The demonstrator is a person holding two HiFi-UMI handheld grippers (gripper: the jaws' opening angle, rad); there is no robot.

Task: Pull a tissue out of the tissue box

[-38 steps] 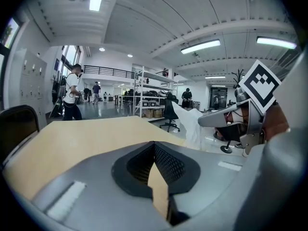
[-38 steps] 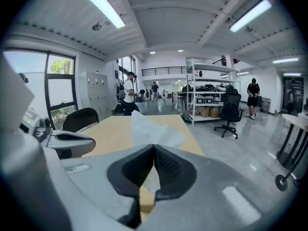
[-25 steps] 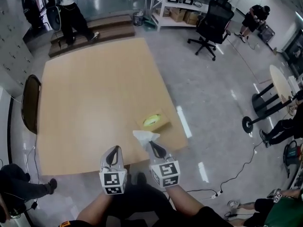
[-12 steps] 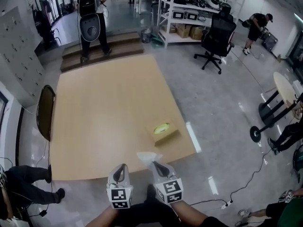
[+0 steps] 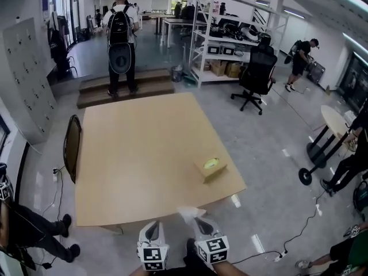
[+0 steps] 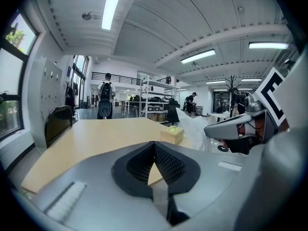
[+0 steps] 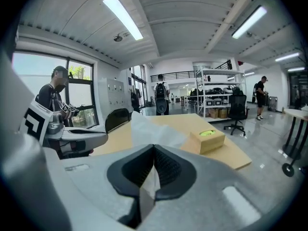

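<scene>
The tan tissue box [image 5: 210, 168] with a yellow-green slot on top sits near the right front corner of the wooden table [image 5: 138, 160]; it also shows in the left gripper view [image 6: 172, 134] and the right gripper view [image 7: 207, 140]. My right gripper [image 5: 199, 221] is shut on a white tissue [image 5: 190, 213], held off the table's front edge, well clear of the box. The tissue [image 7: 147, 131] rises from the closed jaws. My left gripper [image 5: 152, 230] hangs beside it, shut with nothing in it.
A dark chair [image 5: 71, 147] stands at the table's left side. A person with a backpack [image 5: 121, 42] stands beyond the far edge. An office chair [image 5: 253, 73], shelving [image 5: 221, 36] and a round side table [image 5: 336, 122] lie to the right. Cables [image 5: 305, 203] cross the floor.
Both grippers have drawn back from the table toward me, the right one carrying the tissue. The view has widened and lifted, so the table and box sit farther away.
</scene>
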